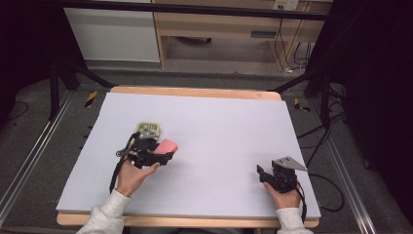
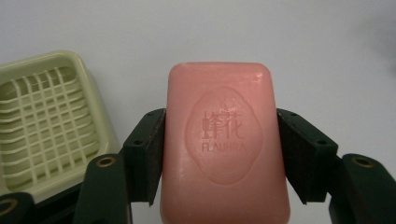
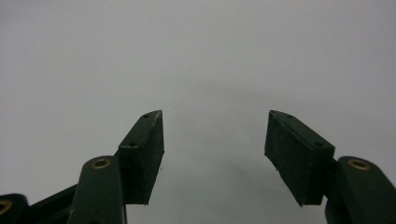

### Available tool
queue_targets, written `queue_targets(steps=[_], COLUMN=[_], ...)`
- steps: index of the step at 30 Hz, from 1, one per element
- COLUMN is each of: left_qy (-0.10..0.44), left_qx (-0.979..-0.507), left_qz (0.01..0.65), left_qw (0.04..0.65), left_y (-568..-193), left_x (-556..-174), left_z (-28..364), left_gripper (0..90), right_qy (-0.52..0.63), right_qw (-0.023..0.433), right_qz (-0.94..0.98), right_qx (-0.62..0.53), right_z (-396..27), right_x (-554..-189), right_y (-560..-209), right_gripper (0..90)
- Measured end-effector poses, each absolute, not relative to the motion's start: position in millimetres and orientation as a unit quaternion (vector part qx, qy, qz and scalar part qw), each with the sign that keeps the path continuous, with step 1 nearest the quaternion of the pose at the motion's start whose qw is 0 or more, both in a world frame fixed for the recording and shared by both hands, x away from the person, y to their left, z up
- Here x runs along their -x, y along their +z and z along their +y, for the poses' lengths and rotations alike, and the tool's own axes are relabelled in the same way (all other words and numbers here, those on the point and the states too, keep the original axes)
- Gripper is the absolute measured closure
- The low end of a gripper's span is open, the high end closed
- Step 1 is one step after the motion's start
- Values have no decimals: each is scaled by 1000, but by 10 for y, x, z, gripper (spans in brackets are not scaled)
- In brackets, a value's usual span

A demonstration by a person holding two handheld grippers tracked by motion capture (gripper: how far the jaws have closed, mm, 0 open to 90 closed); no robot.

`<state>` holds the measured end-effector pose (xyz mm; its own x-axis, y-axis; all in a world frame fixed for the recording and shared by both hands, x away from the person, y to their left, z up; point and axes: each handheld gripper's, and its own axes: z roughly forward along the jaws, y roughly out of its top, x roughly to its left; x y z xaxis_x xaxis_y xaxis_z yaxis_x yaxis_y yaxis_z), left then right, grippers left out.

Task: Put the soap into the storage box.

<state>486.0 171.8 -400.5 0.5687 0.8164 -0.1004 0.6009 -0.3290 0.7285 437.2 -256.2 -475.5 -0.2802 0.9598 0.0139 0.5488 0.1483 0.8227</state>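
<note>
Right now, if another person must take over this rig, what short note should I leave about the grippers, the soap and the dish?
Left gripper: shut on the pink soap bar, jaws pressing its two long sides, stamped face up toward the camera.
Right gripper: open, holding nothing, over the bare mat at the near right.
Soap dish: pale green, with a slatted insert and nothing in it, on the mat just beside the left gripper.
Done: the soap is gripped.
Left: the soap probably goes into the dish, then the jaws open. Whether the bar is lifted off the mat, I cannot tell.
</note>
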Motion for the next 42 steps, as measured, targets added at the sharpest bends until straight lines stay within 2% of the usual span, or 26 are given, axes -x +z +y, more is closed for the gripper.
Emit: queue_targets(steps=[23, 42], left_qy=[169, 185], left_qx=[-771, -759], left_qz=[483, 512], left_qw=[380, 358], left_y=[-3912, -4031], left_x=[-5127, -5414], left_z=[2104, 2250], left_gripper=[374, 374], right_qy=[373, 372], right_qw=[275, 272], right_qz=[708, 709], right_qx=[-533, -533], right_z=[-2556, -2548], right_x=[-4385, -4387], right_y=[-4759, -4760], right_gripper=[361, 358])
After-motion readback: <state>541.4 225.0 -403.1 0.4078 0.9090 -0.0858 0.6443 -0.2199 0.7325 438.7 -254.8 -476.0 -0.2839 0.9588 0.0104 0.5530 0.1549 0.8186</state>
